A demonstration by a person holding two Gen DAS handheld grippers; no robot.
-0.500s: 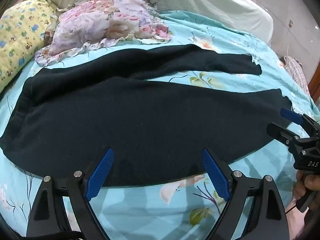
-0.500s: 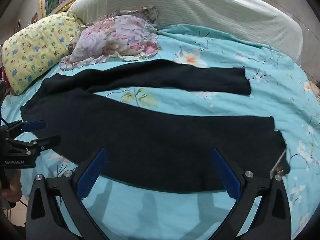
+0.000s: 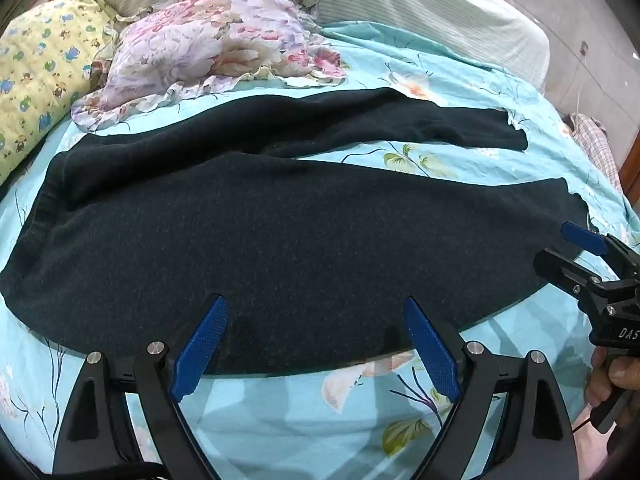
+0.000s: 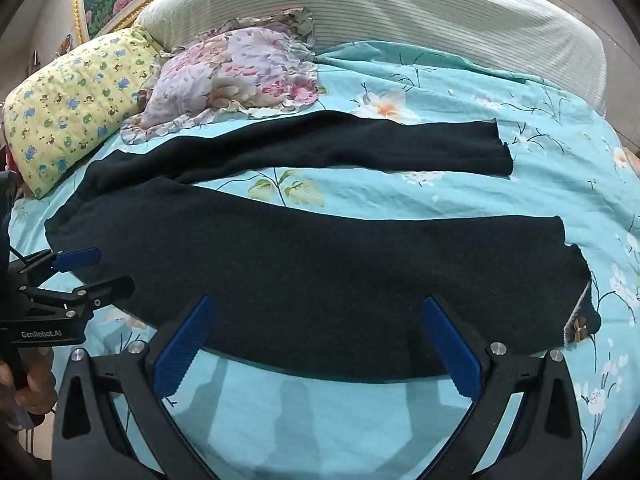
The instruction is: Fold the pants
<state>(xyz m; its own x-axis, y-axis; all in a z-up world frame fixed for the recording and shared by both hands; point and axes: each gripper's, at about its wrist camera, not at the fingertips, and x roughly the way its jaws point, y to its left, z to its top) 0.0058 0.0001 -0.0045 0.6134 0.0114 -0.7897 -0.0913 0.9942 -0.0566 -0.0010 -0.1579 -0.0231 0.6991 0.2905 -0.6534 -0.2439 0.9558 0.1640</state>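
Note:
Dark navy pants [image 3: 304, 240] lie spread flat across the bed, waistband to the left, both legs splayed to the right; they also show in the right wrist view [image 4: 320, 264]. My left gripper [image 3: 316, 312] is open, hovering just above the near edge of the near leg. My right gripper [image 4: 316, 312] is open over the same near edge, further right near the cuff [image 4: 576, 280]. The right gripper shows at the right edge of the left wrist view [image 3: 560, 246], and the left gripper shows at the left edge of the right wrist view [image 4: 104, 270], each open.
The bed has a turquoise floral sheet [image 4: 360, 412]. A pink floral pillow [image 3: 224, 52] and a yellow patterned pillow [image 3: 36, 92] lie at the back left, just beyond the far leg. A striped white headboard cushion [image 4: 400, 12] runs behind.
Both grippers have stayed nearly still, shifting only slightly toward the pants' near edge. The pants have not moved.

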